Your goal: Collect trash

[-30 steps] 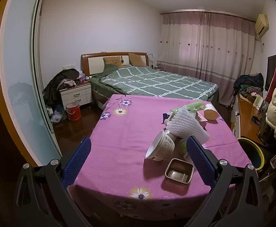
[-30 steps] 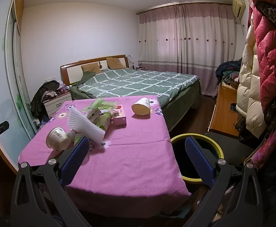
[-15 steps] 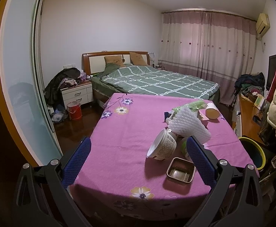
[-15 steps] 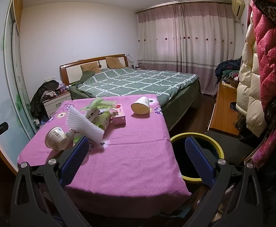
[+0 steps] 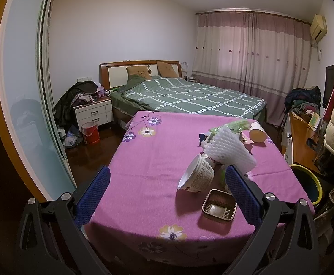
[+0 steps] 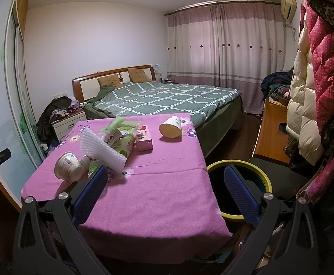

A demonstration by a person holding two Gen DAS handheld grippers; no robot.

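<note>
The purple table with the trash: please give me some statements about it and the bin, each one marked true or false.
1. Both grippers, left gripper and right gripper, are open and hold nothing. True.
2. The yogurt tub stands upright. False: it lies on its side.
3. The yellow-rimmed bin stands on the floor beside the table. True.
4. The small metal tray is inside the bin. False: it rests on the table.
5. The white foam sheet lies among the trash. True.

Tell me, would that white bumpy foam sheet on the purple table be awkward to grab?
Probably light and floppy: the foam sheet looks like thin netted packing foam, propped on other trash rather than lying flat. It would likely squash between the fingers, not slip. Lifting it may disturb the tipped tub beside it, which looks apt to roll.
</note>
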